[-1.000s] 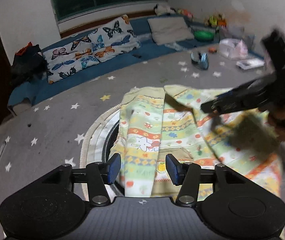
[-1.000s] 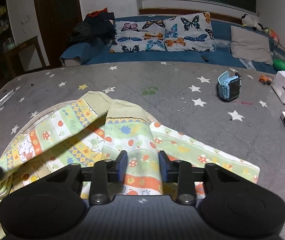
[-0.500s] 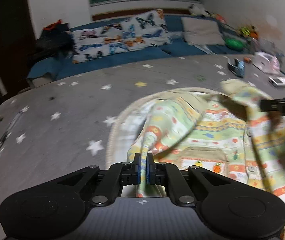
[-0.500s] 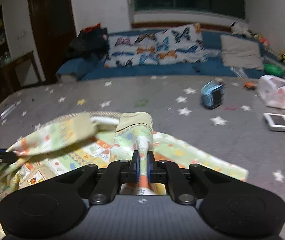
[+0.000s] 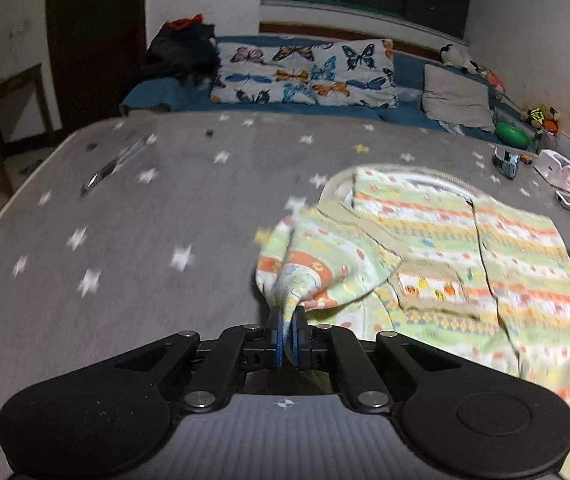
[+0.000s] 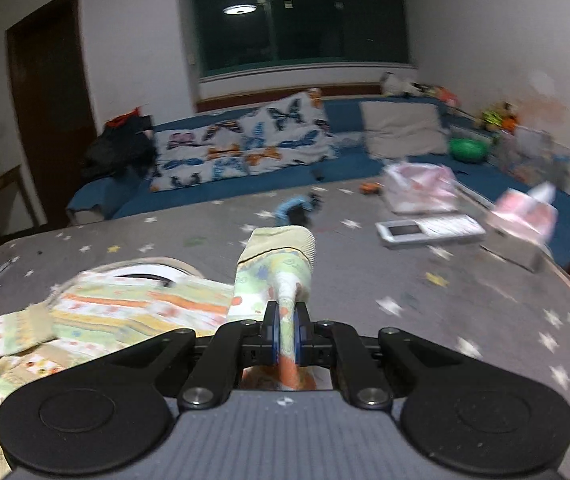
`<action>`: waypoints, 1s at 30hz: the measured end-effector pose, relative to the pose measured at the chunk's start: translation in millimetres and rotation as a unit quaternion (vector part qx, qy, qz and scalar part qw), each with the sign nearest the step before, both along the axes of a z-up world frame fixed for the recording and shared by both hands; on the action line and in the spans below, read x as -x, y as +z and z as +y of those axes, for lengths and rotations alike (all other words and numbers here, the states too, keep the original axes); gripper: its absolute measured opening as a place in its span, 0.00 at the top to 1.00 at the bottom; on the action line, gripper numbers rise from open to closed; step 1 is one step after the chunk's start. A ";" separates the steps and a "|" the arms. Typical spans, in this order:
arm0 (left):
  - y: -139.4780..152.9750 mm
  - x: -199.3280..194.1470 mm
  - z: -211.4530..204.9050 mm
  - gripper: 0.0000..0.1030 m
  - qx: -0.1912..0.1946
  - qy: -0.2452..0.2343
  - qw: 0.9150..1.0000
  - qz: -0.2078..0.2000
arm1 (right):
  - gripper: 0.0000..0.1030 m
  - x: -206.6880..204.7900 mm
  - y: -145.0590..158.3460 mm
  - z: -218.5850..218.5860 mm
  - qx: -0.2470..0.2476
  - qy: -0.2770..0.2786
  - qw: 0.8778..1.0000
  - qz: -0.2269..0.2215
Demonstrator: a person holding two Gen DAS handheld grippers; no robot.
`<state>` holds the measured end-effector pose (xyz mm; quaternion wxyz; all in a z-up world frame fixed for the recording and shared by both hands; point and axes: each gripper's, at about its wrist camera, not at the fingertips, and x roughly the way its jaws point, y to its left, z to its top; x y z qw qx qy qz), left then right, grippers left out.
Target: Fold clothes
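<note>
A small patterned green, yellow and orange child's top [image 5: 445,248] lies on a grey star-print bed cover [image 5: 125,240]. My left gripper [image 5: 288,326] is shut on its left sleeve, pinching a bunch of cloth between the blue pads. In the right wrist view the top [image 6: 133,304] spreads to the left. There my right gripper [image 6: 285,326] is shut on the other sleeve, whose beige ribbed cuff [image 6: 281,242] stands up beyond the fingertips. Neither gripper shows in the other's view.
Butterfly pillows [image 5: 305,72] and a grey cushion [image 5: 455,98] line the far side. A blue toy [image 6: 297,210], a white device [image 6: 425,230], a tissue box [image 6: 521,224] and pink-white packaging [image 6: 421,188] lie right. A pen [image 5: 111,166] rests far left. A dark door [image 6: 51,104] stands behind.
Both grippers went from open over the top to shut on a sleeve each. They have since pulled apart, the left sleeve going left and the right sleeve right and up, spreading the top.
</note>
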<state>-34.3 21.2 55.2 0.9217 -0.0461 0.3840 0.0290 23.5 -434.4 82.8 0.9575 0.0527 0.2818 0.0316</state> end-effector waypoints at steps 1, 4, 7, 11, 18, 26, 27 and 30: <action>-1.3 8.7 0.9 0.95 0.002 0.001 1.000 0.004 | 0.94 6.6 -2.5 -7.1 -0.002 -0.007 1.000 0.002; -4.3 31.8 2.8 0.95 0.007 0.004 1.000 0.013 | 0.94 27.6 -15.3 -27.6 -0.008 -0.033 0.999 0.018; -8.7 42.8 3.3 0.94 0.011 0.000 1.000 0.028 | 0.92 45.7 -34.6 -45.6 -0.011 -0.055 0.997 0.046; -6.8 46.4 4.1 0.89 0.003 -0.007 0.999 0.033 | 0.82 66.3 -53.2 -63.6 -0.006 -0.079 0.994 0.075; 12.7 52.0 3.1 0.70 -0.019 -0.015 1.000 0.000 | 0.76 84.0 -37.7 -68.1 0.029 -0.097 0.994 0.048; 22.5 47.8 -19.7 0.68 -0.013 -0.050 0.999 -0.015 | 0.69 40.1 -40.9 -57.7 0.022 -0.087 0.995 0.050; 21.2 45.7 -22.3 0.68 -0.012 -0.052 0.998 -0.012 | 0.70 33.2 -44.0 -56.9 0.024 -0.087 0.995 0.053; 17.1 39.9 -27.7 0.68 -0.007 -0.057 0.998 -0.006 | 0.70 15.3 -54.6 -58.9 0.031 -0.097 0.992 0.071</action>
